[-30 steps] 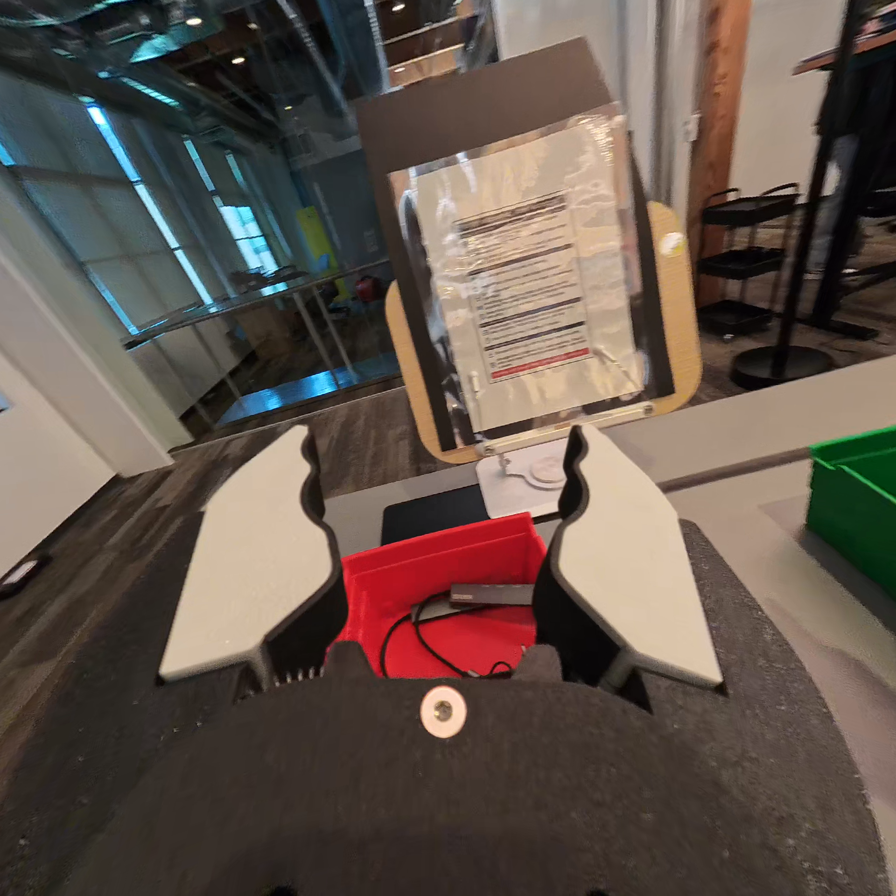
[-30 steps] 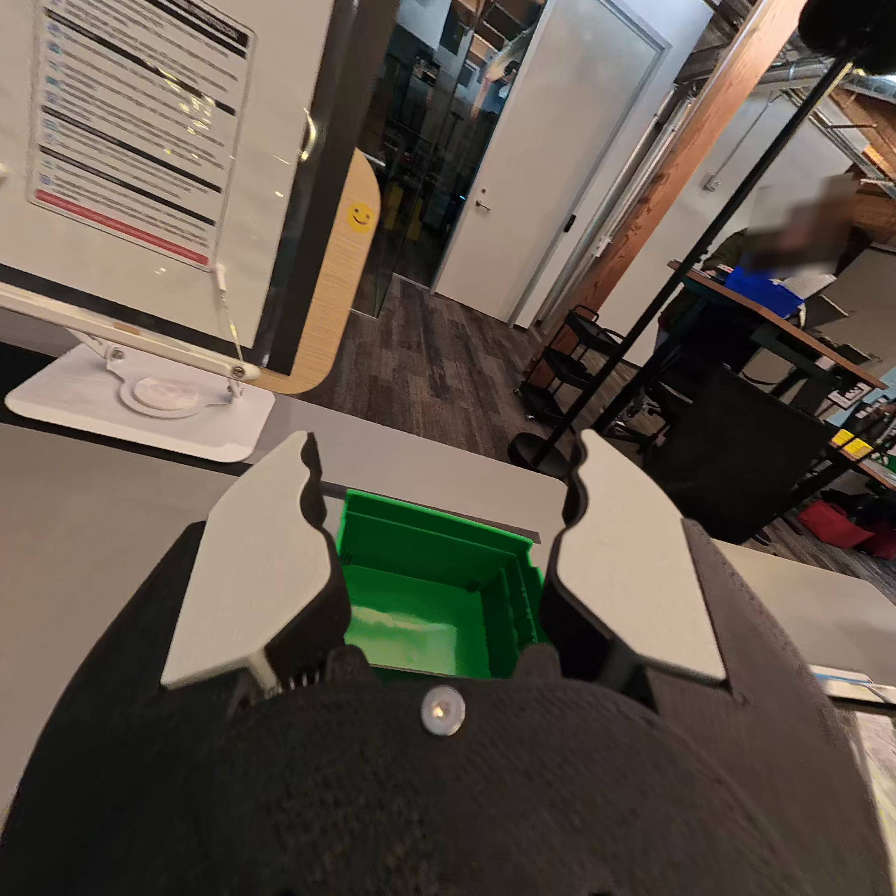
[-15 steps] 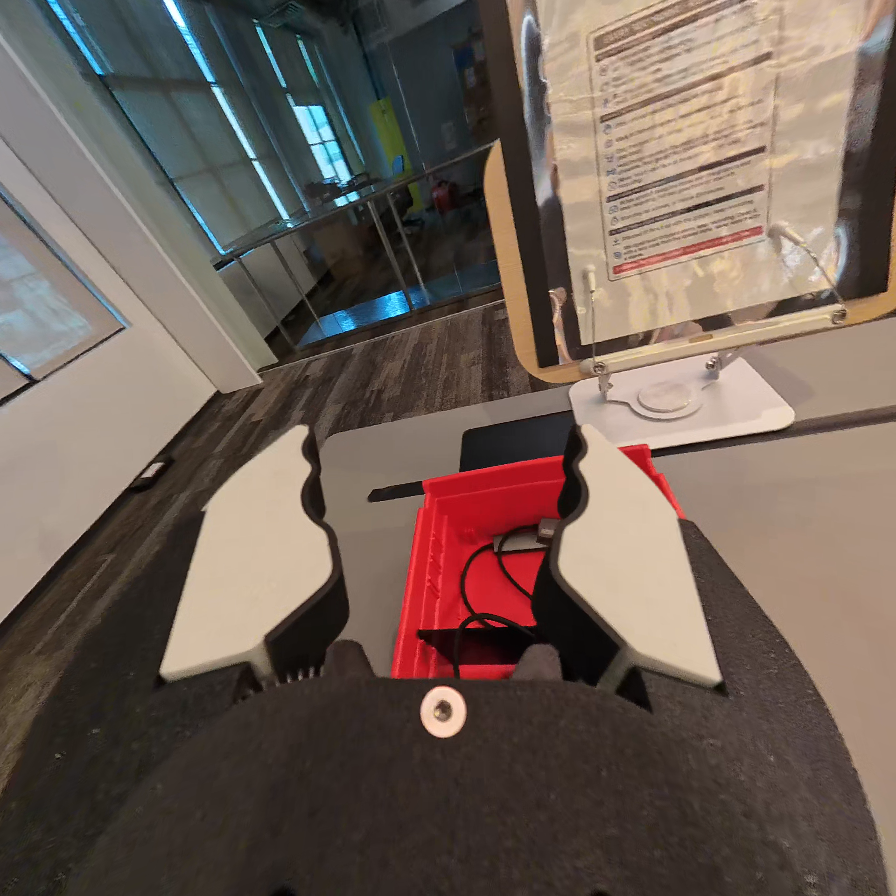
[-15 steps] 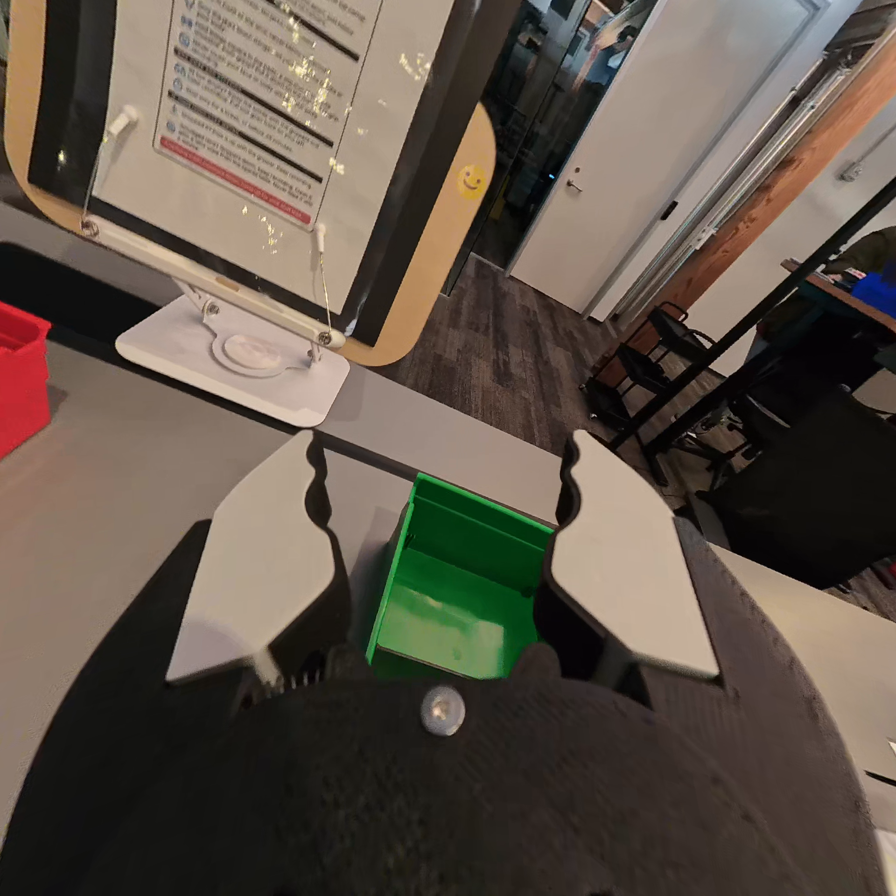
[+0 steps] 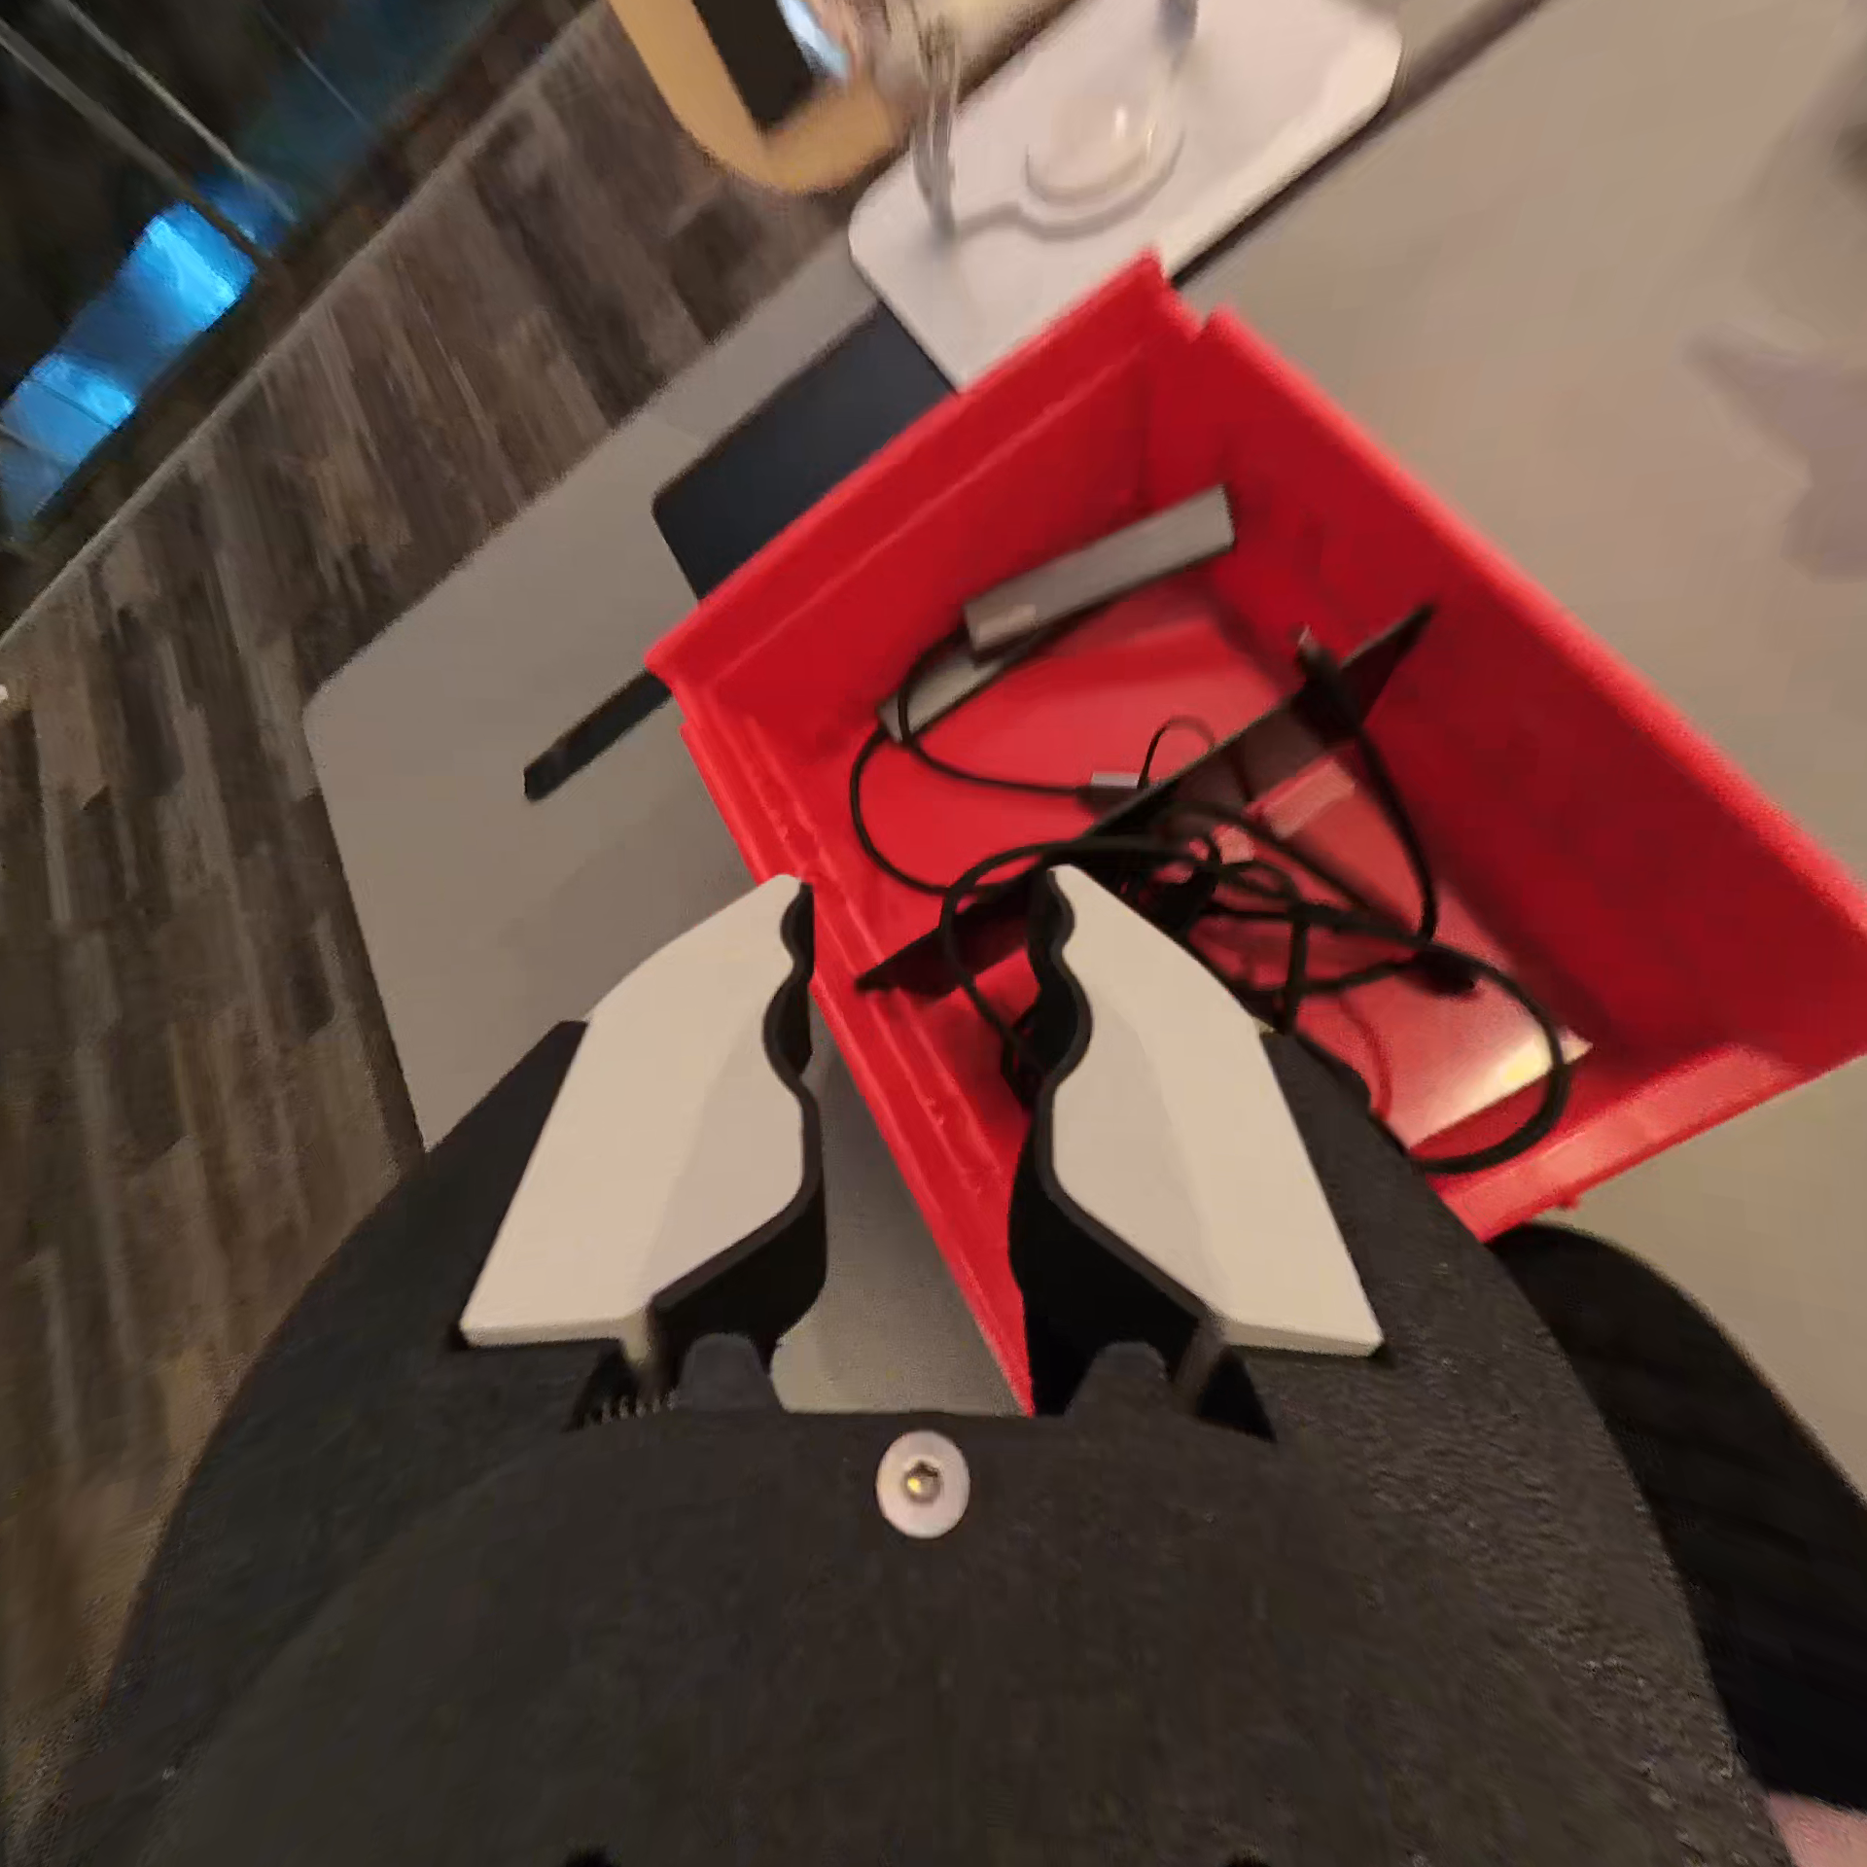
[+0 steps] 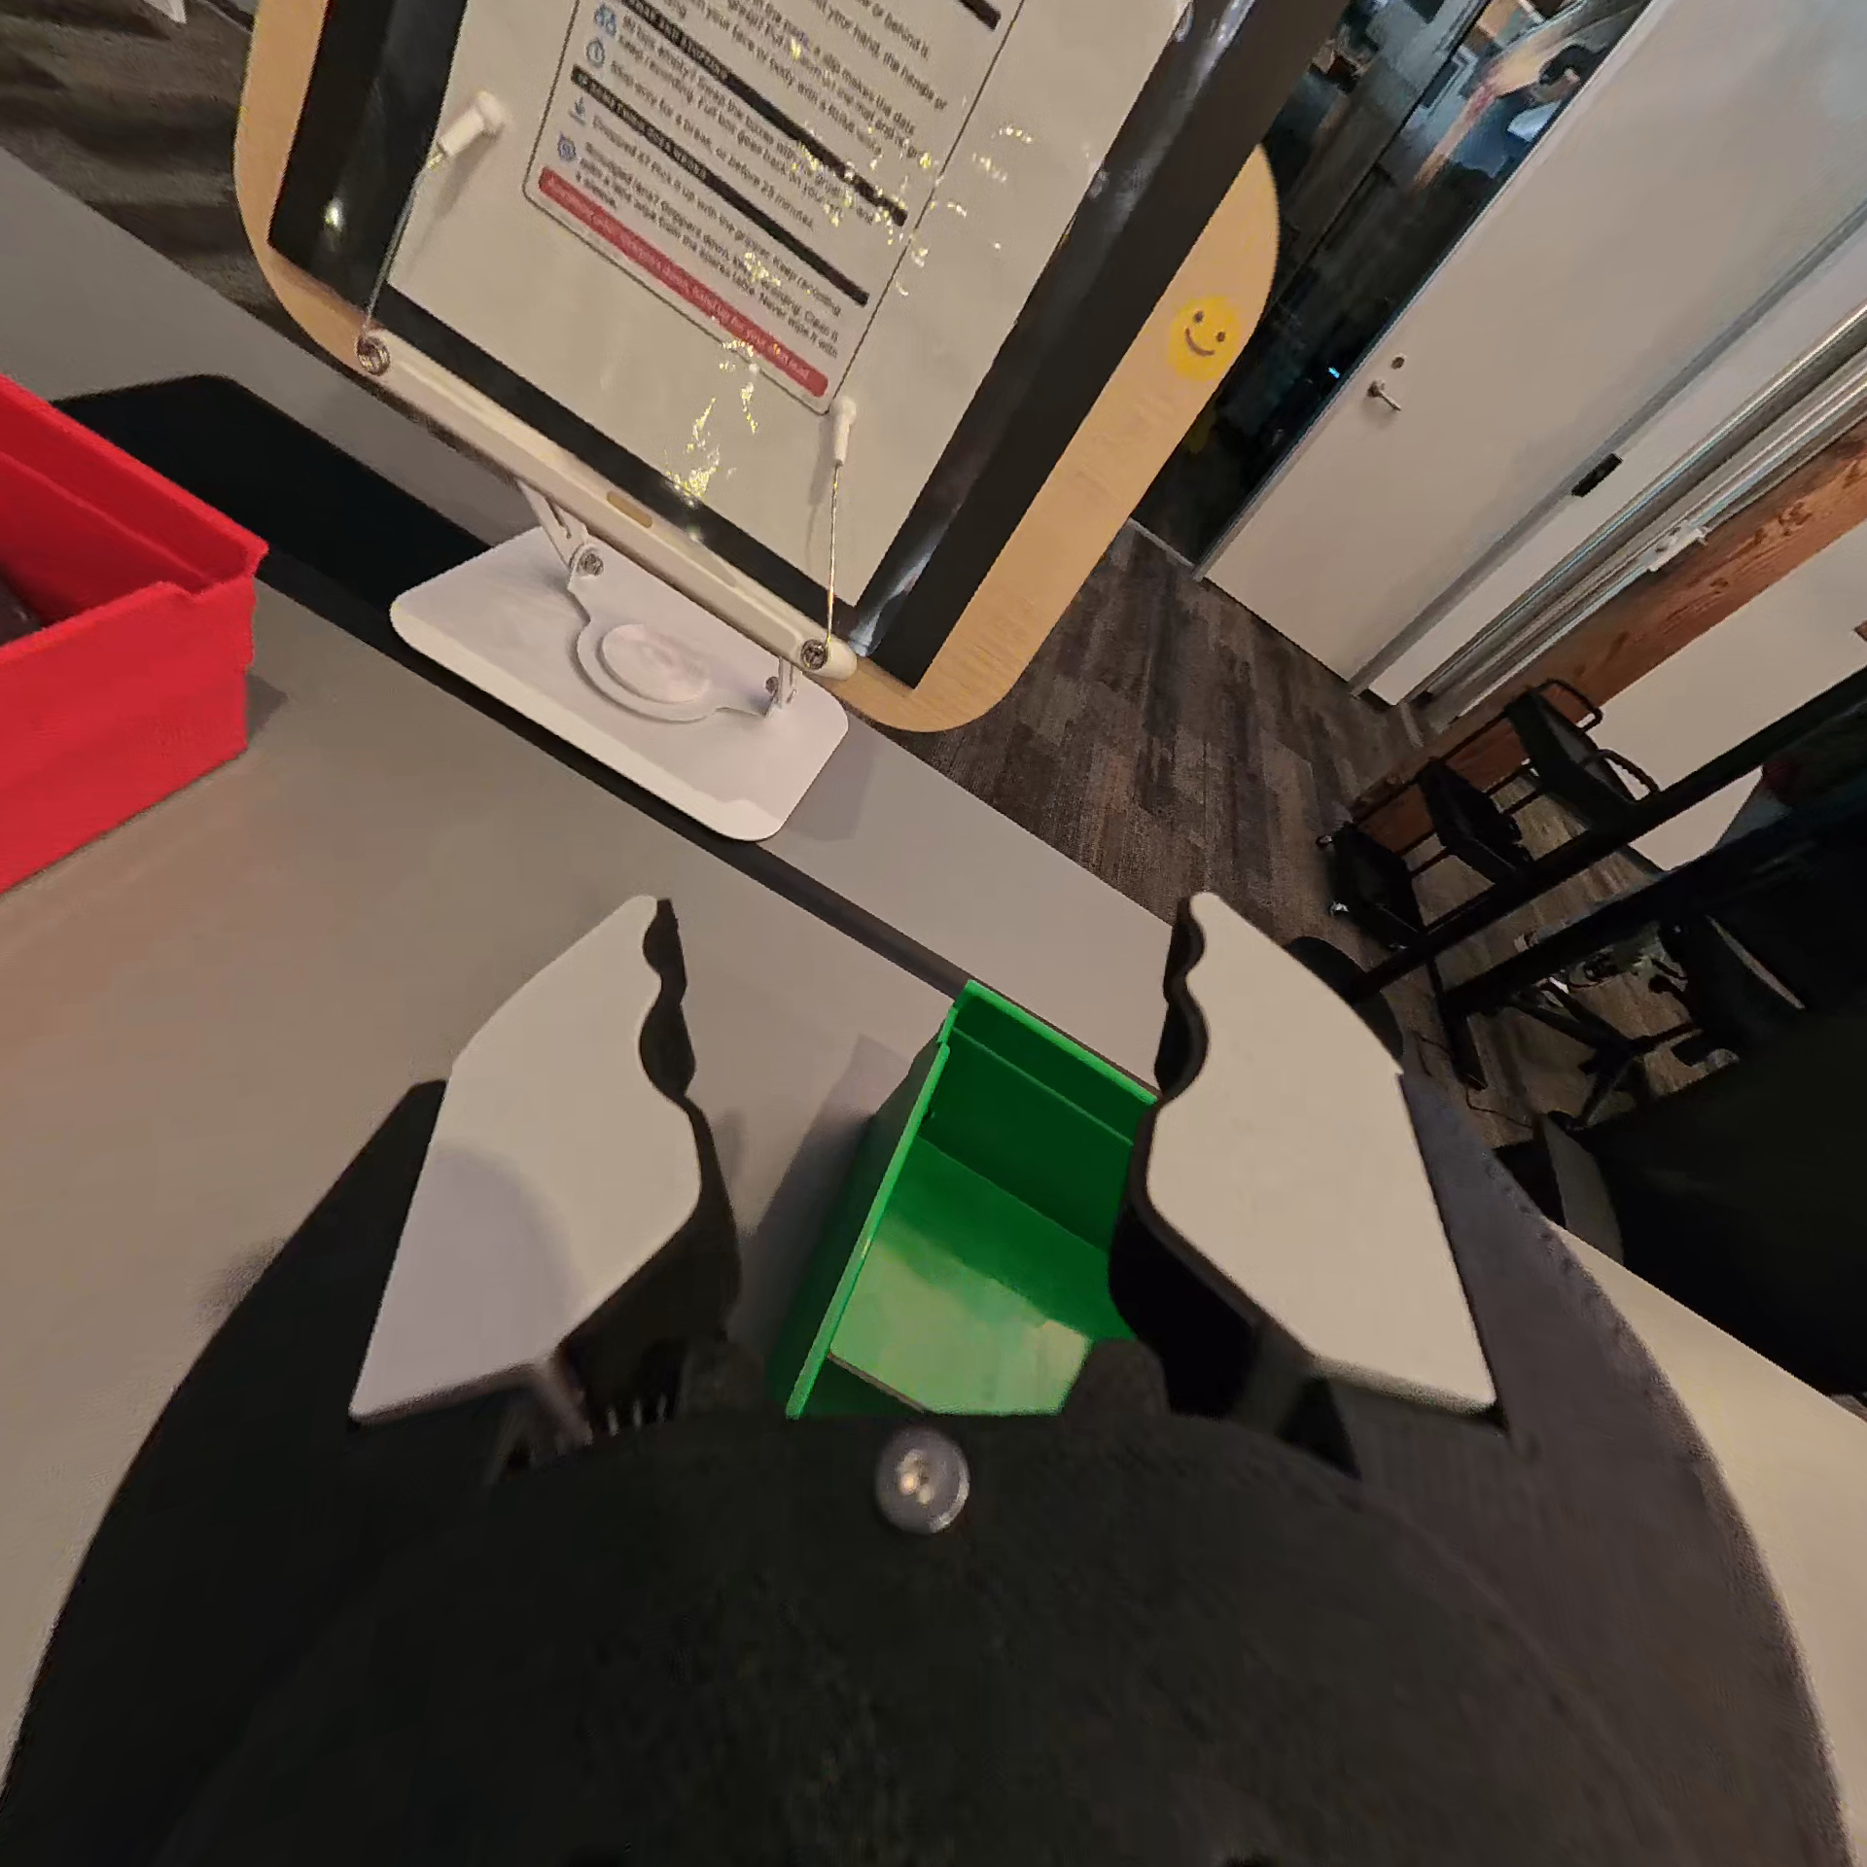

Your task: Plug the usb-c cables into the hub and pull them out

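Note:
In the left wrist view, a red bin [image 5: 1616, 808] on the grey table holds a grey hub [image 5: 1101, 576] at its far end and a tangle of black cables [image 5: 1263, 909] nearer me. A black divider [image 5: 1344, 687] crosses the bin. My left gripper [image 5: 924, 899] is half closed and tilted over the bin's near left wall. One finger is outside the wall, the other inside beside a cable loop. Neither pad presses on anything. My right gripper [image 6: 924, 919] is wide open and empty above a green bin [image 6: 970, 1263].
A white stand base [image 6: 626, 687] carries a board with a printed sheet at the table's back edge, and the red bin's corner [image 6: 111, 687] shows left of it. A black mat [image 5: 788, 505] lies behind the red bin. Beyond the table edge are floor and dark furniture.
My left gripper has swung down and tilted over the red bin, and its jaws have narrowed from wide open to about half. My right gripper stays open over the green bin, tilted slightly.

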